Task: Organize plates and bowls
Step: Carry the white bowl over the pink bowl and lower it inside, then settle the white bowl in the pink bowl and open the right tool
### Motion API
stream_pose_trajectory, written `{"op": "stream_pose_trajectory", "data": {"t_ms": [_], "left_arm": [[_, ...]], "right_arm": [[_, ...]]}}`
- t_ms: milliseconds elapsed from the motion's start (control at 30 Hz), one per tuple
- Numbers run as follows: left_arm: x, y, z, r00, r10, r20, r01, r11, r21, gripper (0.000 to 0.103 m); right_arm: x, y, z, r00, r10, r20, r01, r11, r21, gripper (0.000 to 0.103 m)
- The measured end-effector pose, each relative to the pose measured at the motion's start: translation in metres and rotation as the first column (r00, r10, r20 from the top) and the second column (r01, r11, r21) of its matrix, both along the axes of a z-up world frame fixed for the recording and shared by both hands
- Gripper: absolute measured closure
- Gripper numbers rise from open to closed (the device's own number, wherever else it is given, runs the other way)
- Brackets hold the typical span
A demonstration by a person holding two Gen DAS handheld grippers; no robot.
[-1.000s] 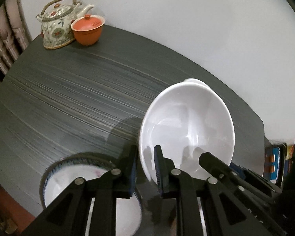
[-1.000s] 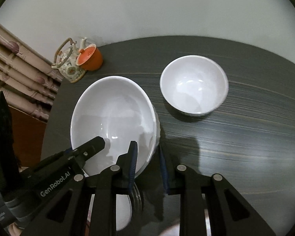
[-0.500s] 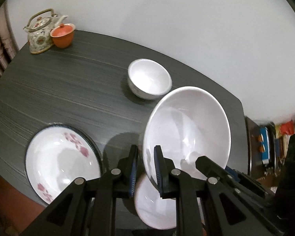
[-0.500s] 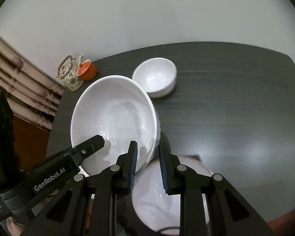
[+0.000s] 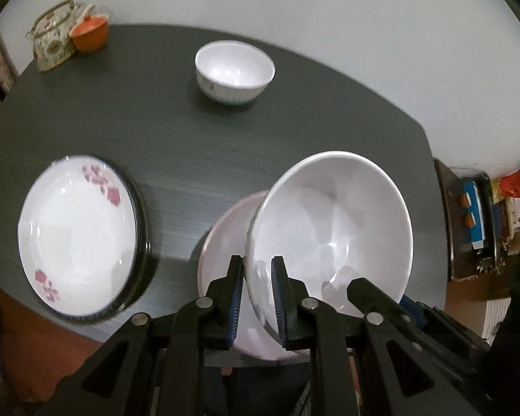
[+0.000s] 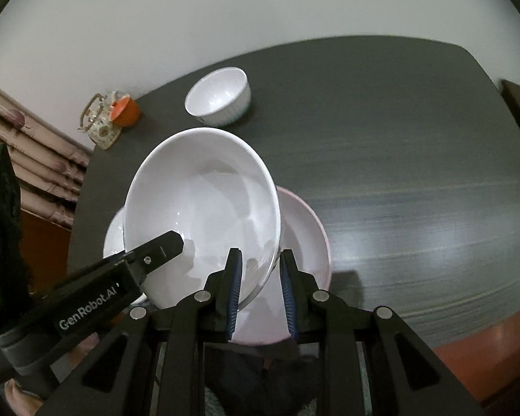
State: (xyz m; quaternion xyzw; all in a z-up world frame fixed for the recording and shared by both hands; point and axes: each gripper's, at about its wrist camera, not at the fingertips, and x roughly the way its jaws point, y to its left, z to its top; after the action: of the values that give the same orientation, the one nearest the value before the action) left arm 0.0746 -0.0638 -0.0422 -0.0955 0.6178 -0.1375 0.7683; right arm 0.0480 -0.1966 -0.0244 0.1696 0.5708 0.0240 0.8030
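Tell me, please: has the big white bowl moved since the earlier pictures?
Yes. The big white bowl, gripped by both grippers, has travelled away from the teapot and now hangs over the pink plate.

My left tool (image 5: pixel 256 294) is matte black plastic: two angular fingers with blue ribbed pads and round silver screws at the joints. My right tool (image 6: pixel 260 291) matches it, with the same blue pads and silver screws. White lettering, "GenRobot.AI", runs along the side of the left one.
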Motion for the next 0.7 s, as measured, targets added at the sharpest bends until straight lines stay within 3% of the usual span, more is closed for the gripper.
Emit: {"op": "stream_pose_trajectory", "data": {"t_ms": [433, 700], "left_arm": [[-0.003, -0.014, -0.029, 0.998, -0.015, -0.056, 0.019, 0.997, 0.075, 0.086], [-0.001, -0.020, -0.038, 0.997, -0.013, -0.081, 0.021, 0.996, 0.091, 0.086]], "right_arm": [[-0.007, -0.003, -0.038, 0.997, -0.009, -0.074, 0.009, 1.000, -0.002, 0.082], [-0.002, 0.002, -0.046, 0.996, -0.009, -0.087, 0.007, 1.000, -0.014, 0.082]]}}
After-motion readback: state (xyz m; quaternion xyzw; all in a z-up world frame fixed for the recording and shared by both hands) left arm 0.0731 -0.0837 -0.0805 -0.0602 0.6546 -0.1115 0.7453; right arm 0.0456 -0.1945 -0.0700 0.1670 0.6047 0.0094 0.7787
